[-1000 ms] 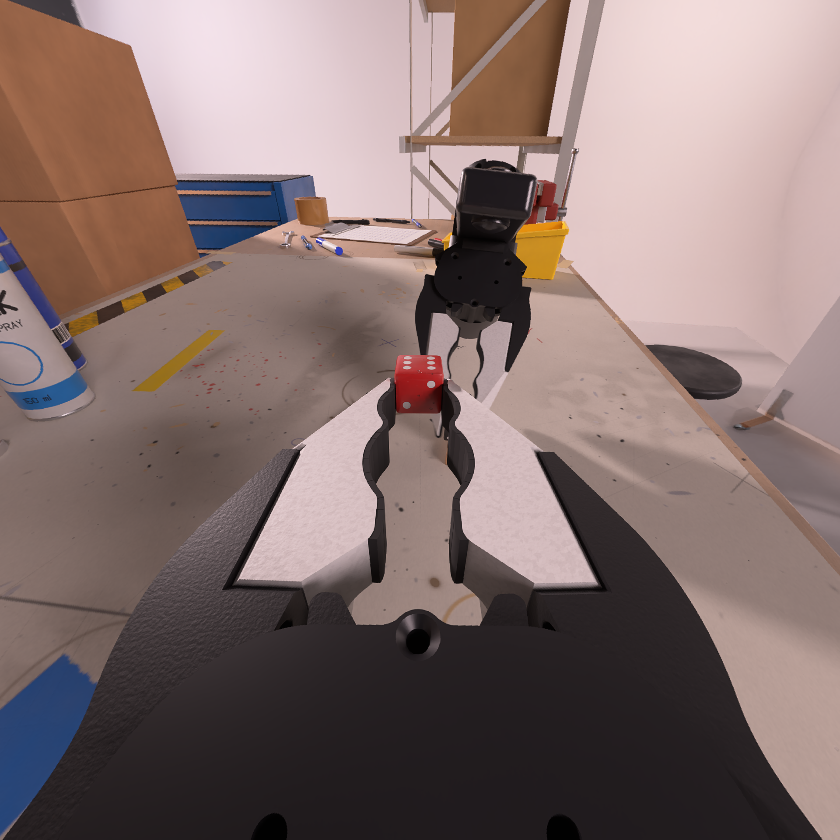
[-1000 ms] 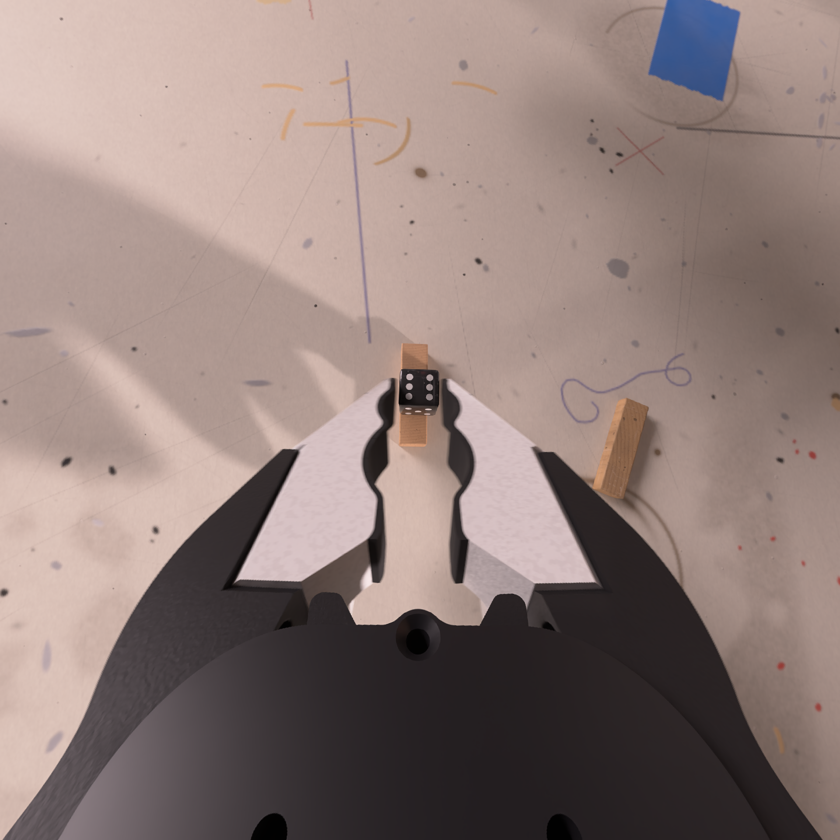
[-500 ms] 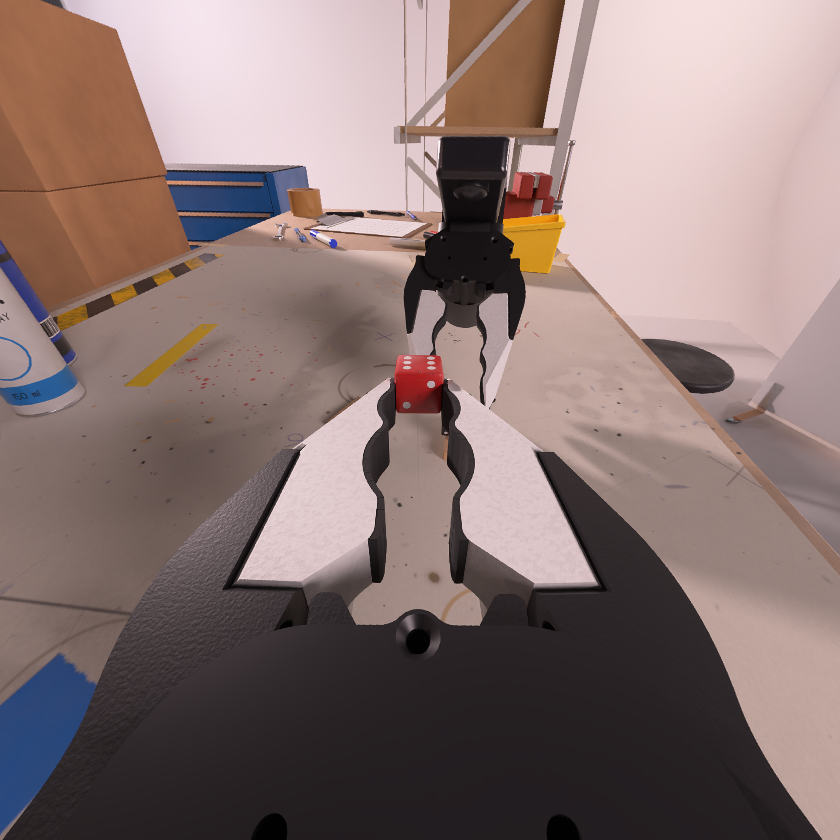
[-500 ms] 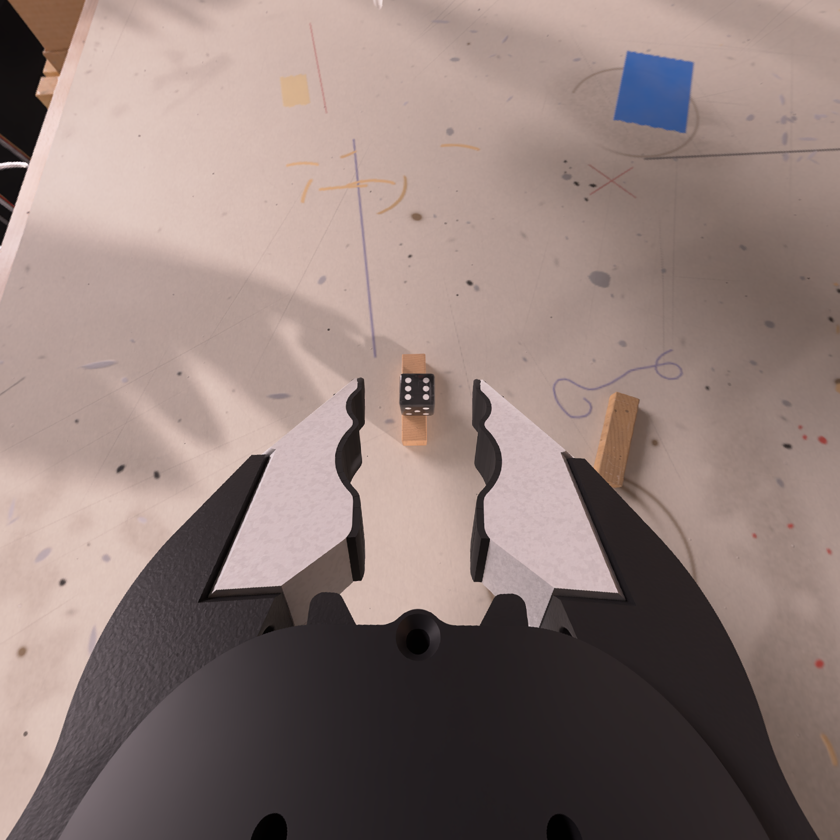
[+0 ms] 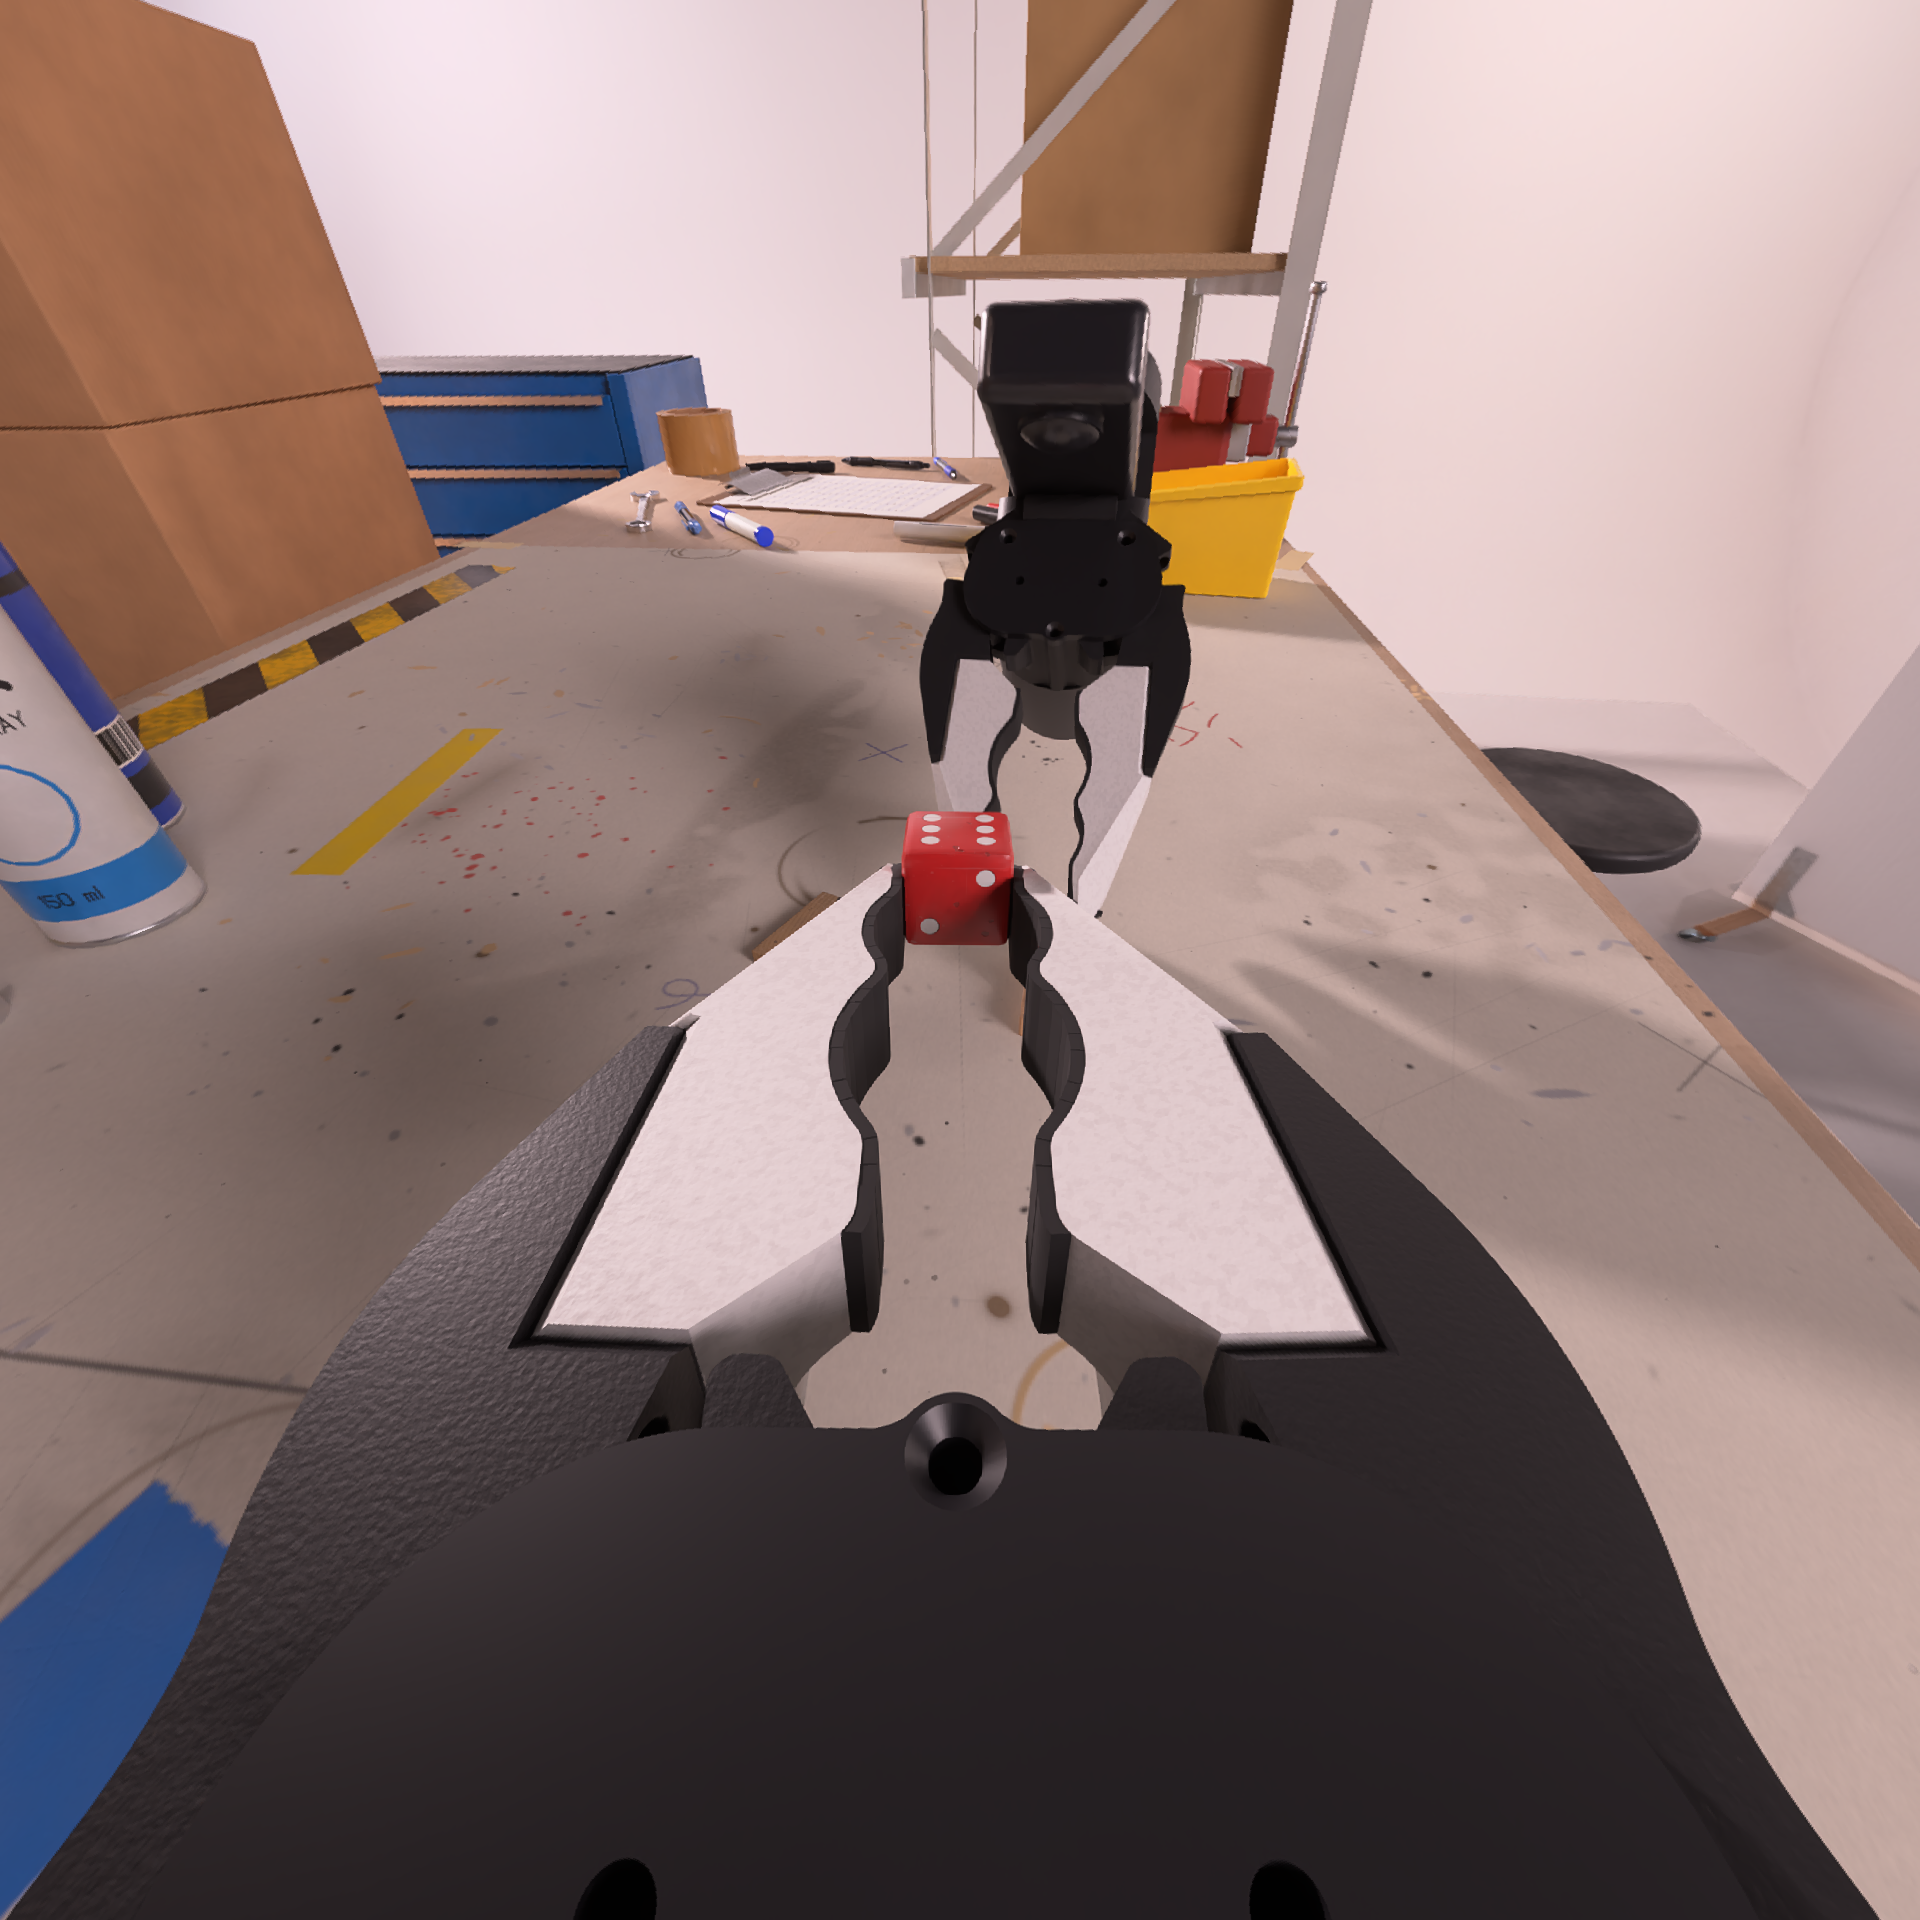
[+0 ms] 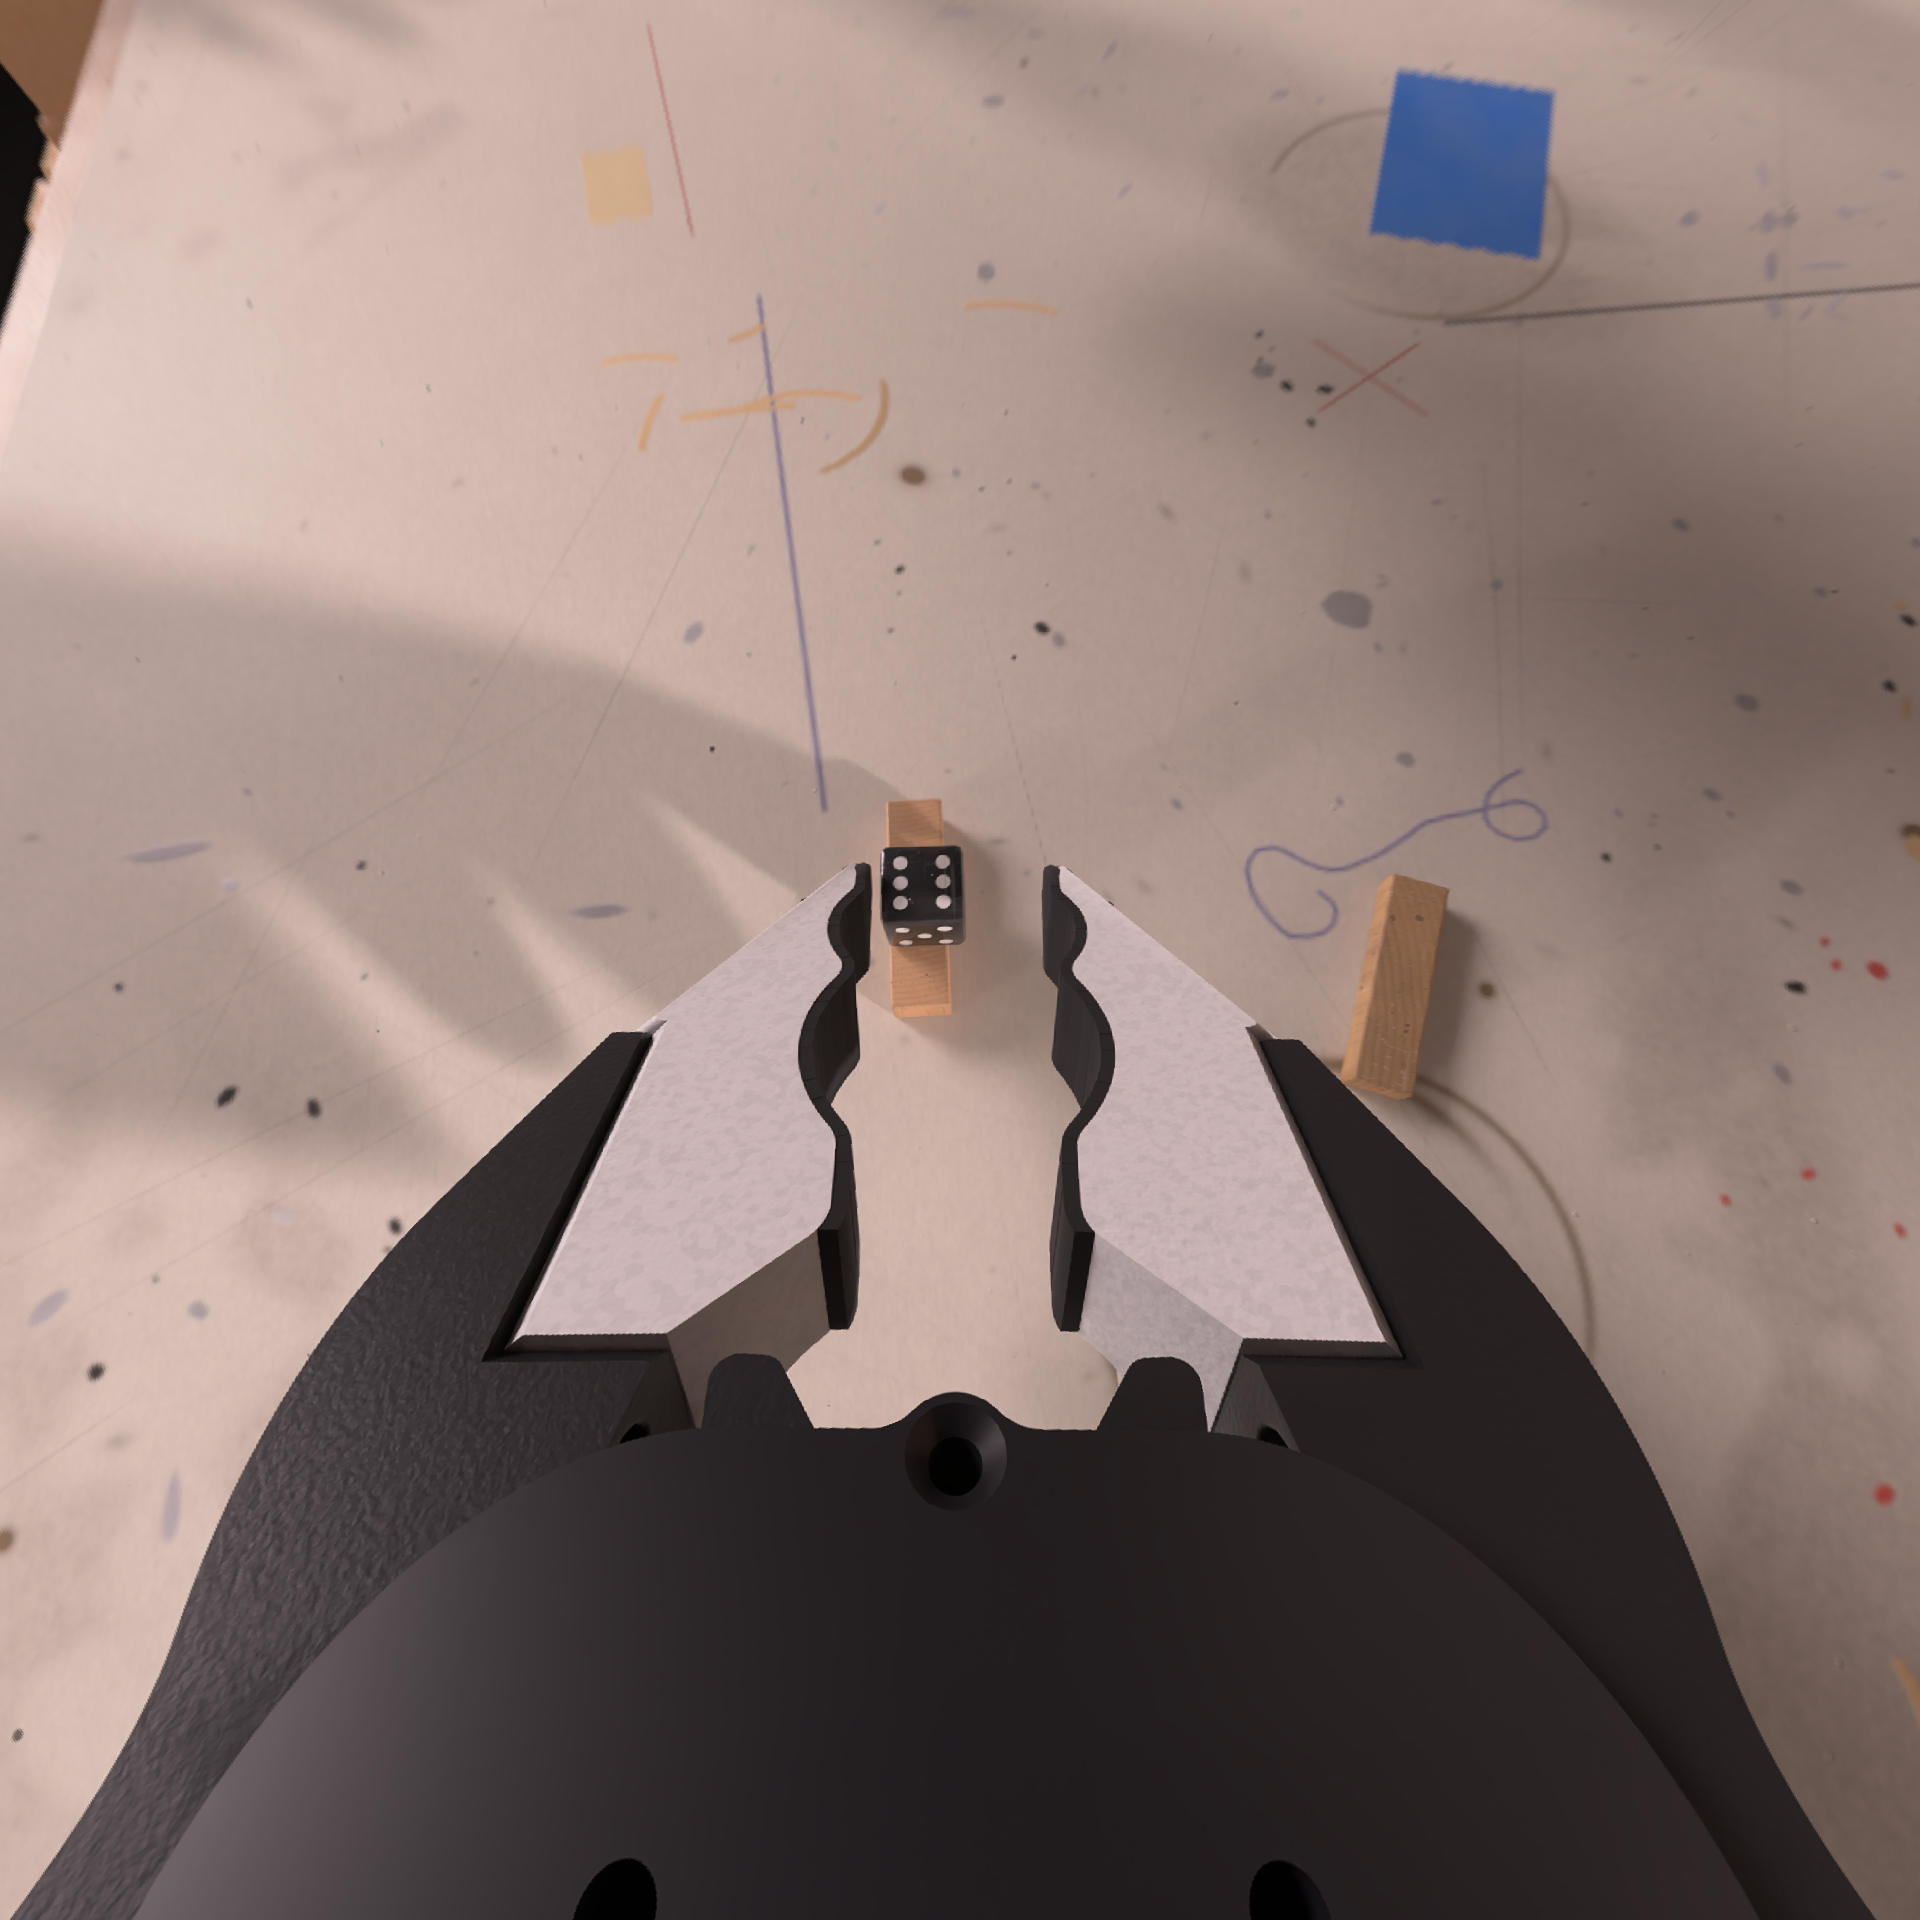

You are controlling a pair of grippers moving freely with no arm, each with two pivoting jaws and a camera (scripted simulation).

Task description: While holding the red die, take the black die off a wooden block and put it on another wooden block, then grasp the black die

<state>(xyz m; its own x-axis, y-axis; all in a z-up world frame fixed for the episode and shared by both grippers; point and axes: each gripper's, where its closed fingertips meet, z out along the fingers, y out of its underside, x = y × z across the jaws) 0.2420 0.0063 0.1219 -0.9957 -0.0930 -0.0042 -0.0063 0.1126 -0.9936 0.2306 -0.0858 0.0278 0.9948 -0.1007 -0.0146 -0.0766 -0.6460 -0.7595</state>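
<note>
Left claw [image 5: 958, 883]: clamped on red die [image 5: 957, 878] at the fingertips, held above mid-bench, same as a second ago. First condition of the task met.

Right claw [image 6: 951, 883]: shut around black die [image 6: 921, 896] a second ago, now spread wide, pointing down at the bench [image 6: 416, 623]. Nothing between the fingers. Slightly higher and off-centre too, with the die now close beside the left finger rather than midway.

Black die: resting upright on the far half of a block [image 6: 921, 987], free of both fingers, well away from every bench edge. Spare block [image 6: 1397, 987] lying bare, a little nearer the bench's right-hand side in this view, apart from the first.

Reads as a release just made: die probably set down on its new block, spare one likely the old perch, though not provable from here. If so, only the final grasp left.

For that: shift left to centre the die in the gap, drop level with its sides, close gently. Risk of nudging the die off the narrow block with the near finger on the way down.
</note>
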